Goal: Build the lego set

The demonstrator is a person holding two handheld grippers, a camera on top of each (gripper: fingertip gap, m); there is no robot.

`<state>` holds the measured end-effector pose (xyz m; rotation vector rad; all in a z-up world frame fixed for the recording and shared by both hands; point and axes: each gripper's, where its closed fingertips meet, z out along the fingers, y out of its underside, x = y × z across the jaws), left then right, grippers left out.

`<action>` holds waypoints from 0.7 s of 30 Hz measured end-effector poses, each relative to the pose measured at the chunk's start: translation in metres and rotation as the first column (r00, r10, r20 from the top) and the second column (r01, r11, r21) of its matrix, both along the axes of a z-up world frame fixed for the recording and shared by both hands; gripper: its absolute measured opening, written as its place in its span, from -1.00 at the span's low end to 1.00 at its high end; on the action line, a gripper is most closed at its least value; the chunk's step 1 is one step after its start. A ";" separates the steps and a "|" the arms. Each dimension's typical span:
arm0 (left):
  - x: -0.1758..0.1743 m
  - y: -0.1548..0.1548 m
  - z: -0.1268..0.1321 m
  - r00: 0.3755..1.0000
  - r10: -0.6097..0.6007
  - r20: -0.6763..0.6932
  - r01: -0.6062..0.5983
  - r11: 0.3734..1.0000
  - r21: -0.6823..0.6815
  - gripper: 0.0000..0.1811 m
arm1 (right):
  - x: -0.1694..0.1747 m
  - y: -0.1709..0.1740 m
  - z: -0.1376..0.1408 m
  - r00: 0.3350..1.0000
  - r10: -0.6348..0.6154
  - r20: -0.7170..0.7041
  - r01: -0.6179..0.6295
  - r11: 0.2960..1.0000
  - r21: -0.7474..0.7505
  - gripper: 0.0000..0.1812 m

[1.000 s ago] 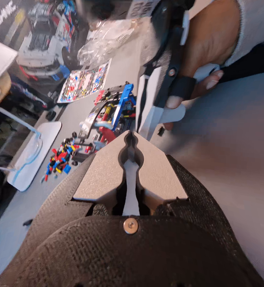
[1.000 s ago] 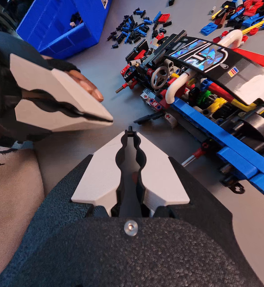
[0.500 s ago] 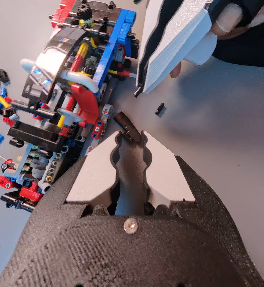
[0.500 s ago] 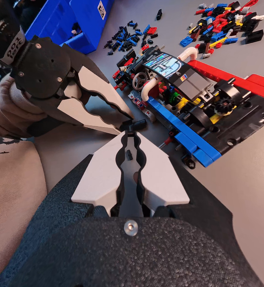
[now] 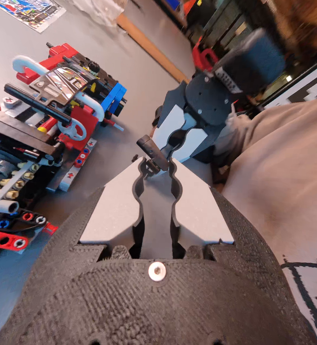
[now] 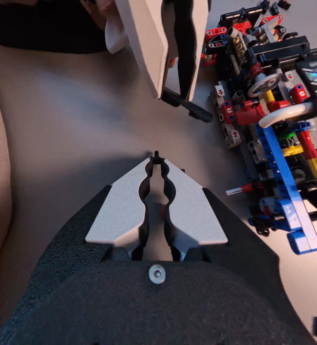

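Left wrist view shows the left gripper (image 5: pixel 156 162) clamped on a long black lego piece (image 5: pixel 152 149) lifted off the grey table (image 5: pixel 139 61), just beside the half-built car model (image 5: pixel 60 104). The right gripper (image 6: pixel 156 158) is pinched on a small black pin (image 6: pixel 156 154). I'd judge the build partway: chassis, blue beam (image 6: pixel 277 168), steering wheel (image 5: pixel 72 128) and shiny printed panel (image 5: pixel 60 84) are on, these two parts still to join.

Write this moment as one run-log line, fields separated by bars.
left gripper: shut on black beam | right gripper: shut on black pin | car model: on table, untouched
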<state>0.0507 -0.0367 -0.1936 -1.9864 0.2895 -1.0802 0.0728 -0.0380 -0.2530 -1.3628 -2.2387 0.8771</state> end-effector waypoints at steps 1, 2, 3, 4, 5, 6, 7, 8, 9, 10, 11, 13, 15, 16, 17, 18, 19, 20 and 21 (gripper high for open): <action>0.000 -0.001 0.005 0.998 -0.005 0.062 0.005 1.000 -0.002 -0.76 | 0.000 -0.001 -0.001 1.000 0.014 -0.002 -0.014 0.999 0.030 -0.94; -0.001 -0.002 0.009 0.993 -0.012 0.116 0.013 1.000 -0.006 -0.76 | 0.000 -0.001 -0.002 1.000 0.024 0.000 -0.024 0.998 0.063 -0.94; -0.001 -0.003 0.013 0.986 -0.020 0.166 0.021 1.000 -0.008 -0.76 | 0.001 0.000 -0.003 1.000 0.030 0.000 -0.029 0.995 0.096 -0.94; -0.001 -0.004 0.016 0.977 -0.025 0.210 0.027 1.000 -0.007 -0.76 | 0.001 0.000 -0.004 0.999 0.037 -0.001 -0.036 0.992 0.119 -0.93; -0.001 -0.006 0.020 0.968 -0.033 0.249 0.036 0.999 -0.006 -0.76 | 0.002 -0.001 -0.005 0.999 0.042 0.000 -0.042 0.990 0.133 -0.94; 0.000 -0.006 0.023 0.957 -0.042 0.288 0.045 0.999 -0.006 -0.76 | 0.002 -0.001 -0.005 0.999 0.044 0.001 -0.044 0.989 0.138 -0.93; 0.000 -0.007 0.026 0.945 -0.046 0.324 0.051 0.999 -0.009 -0.76 | 0.003 -0.001 -0.005 0.999 0.048 0.001 -0.048 0.989 0.140 -0.93; 0.000 -0.007 0.028 0.934 -0.049 0.355 0.057 0.998 -0.012 -0.76 | 0.003 -0.001 -0.006 0.998 0.057 0.004 -0.057 0.988 0.144 -0.93; 0.000 -0.008 0.030 0.924 -0.053 0.379 0.063 0.998 -0.015 -0.76 | 0.005 -0.002 -0.006 0.998 0.068 0.009 -0.068 0.987 0.147 -0.93; 0.000 -0.008 0.031 0.916 -0.057 0.396 0.068 0.998 -0.016 -0.76 | 0.005 -0.002 -0.006 0.997 0.076 0.014 -0.077 0.986 0.149 -0.92; 0.000 -0.009 0.032 0.913 -0.060 0.404 0.072 0.997 -0.015 -0.76 | 0.006 -0.003 -0.006 0.997 0.081 0.017 -0.083 0.986 0.147 -0.90; 0.000 -0.010 0.035 0.906 -0.068 0.419 0.079 0.997 -0.009 -0.76 | 0.008 -0.005 -0.005 0.995 0.095 0.026 -0.097 0.986 0.132 -0.78; 0.001 -0.012 0.039 0.891 -0.081 0.446 0.092 0.996 -0.002 -0.76 | 0.011 -0.003 0.001 0.995 0.099 0.013 -0.099 0.991 0.092 -0.69; 0.001 -0.014 0.042 0.880 -0.092 0.465 0.103 0.995 0.002 -0.77 | 0.009 0.000 0.011 0.995 0.097 -0.030 -0.095 0.994 0.061 -0.66; 0.003 -0.016 0.045 0.866 -0.109 0.488 0.120 0.993 0.009 -0.77 | 0.005 0.001 0.027 0.989 0.103 -0.103 -0.102 0.995 0.017 -0.63; 0.004 -0.018 0.048 0.850 -0.128 0.512 0.140 0.990 0.016 -0.77 | 0.000 0.000 0.046 0.973 0.111 -0.201 -0.122 0.992 -0.041 -0.60; 0.006 -0.020 0.051 0.832 -0.150 0.535 0.161 0.987 0.025 -0.77 | -0.005 -0.001 0.066 0.949 0.109 -0.296 -0.148 0.982 -0.113 -0.57; 0.009 -0.023 0.055 0.813 -0.174 0.556 0.186 0.982 0.036 -0.77 | -0.008 -0.001 0.084 0.926 0.099 -0.365 -0.178 0.966 -0.189 -0.54; 0.012 -0.025 0.057 0.797 -0.198 0.571 0.210 0.977 0.045 -0.77 | -0.010 -0.002 0.101 0.901 0.093 -0.424 -0.218 0.942 -0.256 -0.56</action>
